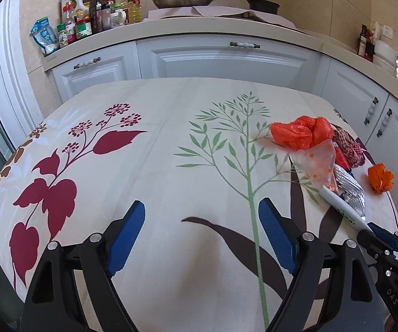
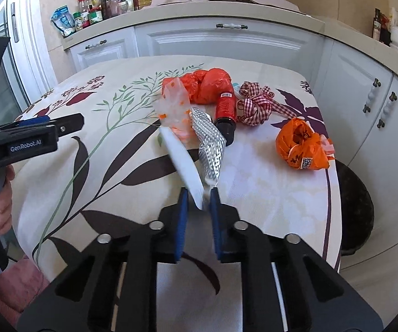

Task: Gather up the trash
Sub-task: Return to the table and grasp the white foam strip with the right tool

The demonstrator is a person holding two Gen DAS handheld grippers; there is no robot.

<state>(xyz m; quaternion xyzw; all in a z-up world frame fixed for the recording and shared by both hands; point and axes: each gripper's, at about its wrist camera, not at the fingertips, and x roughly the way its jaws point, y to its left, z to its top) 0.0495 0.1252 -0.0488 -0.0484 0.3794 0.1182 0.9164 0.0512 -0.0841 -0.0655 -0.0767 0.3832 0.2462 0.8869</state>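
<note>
Right grip: your right gripper is clenched on the near end of the white wrapper, blue pads pressing both sides; the foil strip runs in right beside it and may be caught too, I can't tell.
Left grip: your left gripper hangs released, jaws wide, nothing between them, only bare tablecloth below.
Trash pile: on the table at twelve to one o'clock from your right jaws. The dotted clear bag sits at the wrapper's far end, touching the crumpled orange bag behind it.
More trash: the red bottle lies on its side just beside the foil, with the checked ribbon at one o'clock and the orange knotted bag at two o'clock, near the table edge.
Risk one: the pinch is only on the wrapper's tip; lift fast and it could slide out.
Risk two: the dotted bag may drag along and spill whatever small orange bits are in it.
Risk three: the foil touches the bottle, so a sideways pull could roll it towards the edge.
Containers: no bin shows clearly; a dark round shape sits low past the table at three o'clock, contents hidden.
Bags: the knotted one bulges, stuffing unclear.
</note>
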